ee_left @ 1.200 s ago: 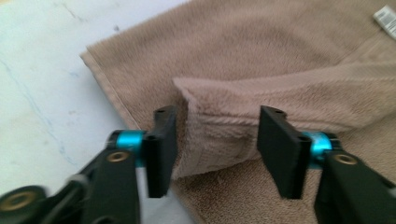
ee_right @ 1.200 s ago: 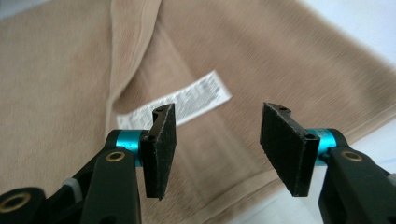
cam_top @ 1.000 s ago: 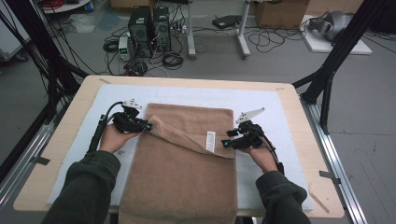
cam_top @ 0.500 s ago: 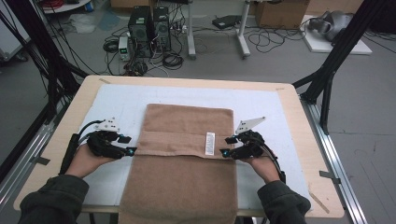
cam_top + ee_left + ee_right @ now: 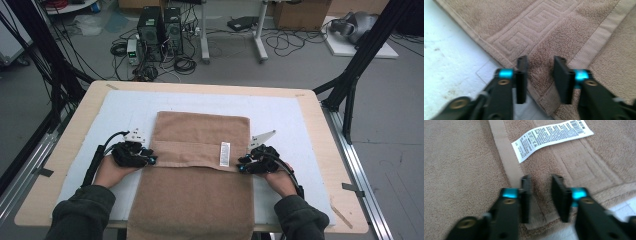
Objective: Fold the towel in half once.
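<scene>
Left tool [image 5: 540, 82]: my black jaws straddle the folded corner of the towel at its left edge; they have just been closing, a gap remains and the terry pile sits between them, the pads not yet pressing that I can see. In the high view this tool [image 5: 148, 159] rests at the towel's left side.
Right tool [image 5: 541, 200]: the jaws have just been closing over the fold's right corner, near the flat woven hem band; a narrow gap with pile in it, no clamp that I can make out. In the high view it [image 5: 243, 165] sits at the towel's right edge.
Towel [image 5: 200, 170]: tan terry cloth, looped and nubby, with a raised Greek-key border and a smooth flat-woven stripe. It lies lengthwise down the middle of the tabletop, its far end folded back over itself, its near end hanging off the near edge.
Care label [image 5: 551, 137]: white printed strip, lying flat on the folded flap just beyond my right tool.
Mat [image 5: 120, 110]: pale blue-white sheet, matte and faintly scuffed, under the towel.
Tabletop [image 5: 310, 100]: light wood, rounded corners, framing the mat.
</scene>
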A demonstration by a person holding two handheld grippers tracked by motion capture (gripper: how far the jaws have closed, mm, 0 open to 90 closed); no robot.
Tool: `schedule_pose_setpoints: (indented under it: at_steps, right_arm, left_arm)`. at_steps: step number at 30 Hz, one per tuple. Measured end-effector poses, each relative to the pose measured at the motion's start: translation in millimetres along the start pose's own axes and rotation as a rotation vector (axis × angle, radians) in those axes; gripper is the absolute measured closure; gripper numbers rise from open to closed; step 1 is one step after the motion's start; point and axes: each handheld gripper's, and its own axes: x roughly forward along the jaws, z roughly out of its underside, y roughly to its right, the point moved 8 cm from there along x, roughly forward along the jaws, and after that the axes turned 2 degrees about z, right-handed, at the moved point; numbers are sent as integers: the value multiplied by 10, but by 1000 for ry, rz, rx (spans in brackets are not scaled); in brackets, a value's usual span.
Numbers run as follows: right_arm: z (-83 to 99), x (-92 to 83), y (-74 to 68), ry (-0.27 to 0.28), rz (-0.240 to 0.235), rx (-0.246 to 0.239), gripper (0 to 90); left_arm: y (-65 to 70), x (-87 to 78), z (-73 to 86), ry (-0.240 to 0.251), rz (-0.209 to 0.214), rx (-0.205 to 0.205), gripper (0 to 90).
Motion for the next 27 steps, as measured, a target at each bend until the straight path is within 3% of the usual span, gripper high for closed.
schedule_pose_setpoints:
  at_steps: [1, 4, 6, 10, 18, 23, 27]
  right_arm:
    - [-6, 3, 6, 3, -6, -1, 786]
    - [-24, -4, 16, 8, -18, 1, 846]
    - [-44, -45, 17, 28, -15, 3, 852]
    - [-95, -191, 23, 92, -24, 21, 852]
    - [-233, -445, -89, 155, -44, -15, 852]
    - [-191, -570, -301, 167, -68, -56, 851]
    - [-157, -669, -446, 194, -95, -74, 851]
  left_arm:
    - [12, 5, -2, -4, -10, 10, 756]
    - [39, -3, -26, -11, -50, 54, 847]
    - [42, -56, -52, 10, -65, 54, 856]
    - [64, -173, -107, 55, -46, 38, 859]
    - [139, -418, -145, 118, -18, 15, 856]
    - [305, -544, -107, 131, -14, 43, 856]
    - [533, -662, 40, 129, -25, 74, 857]
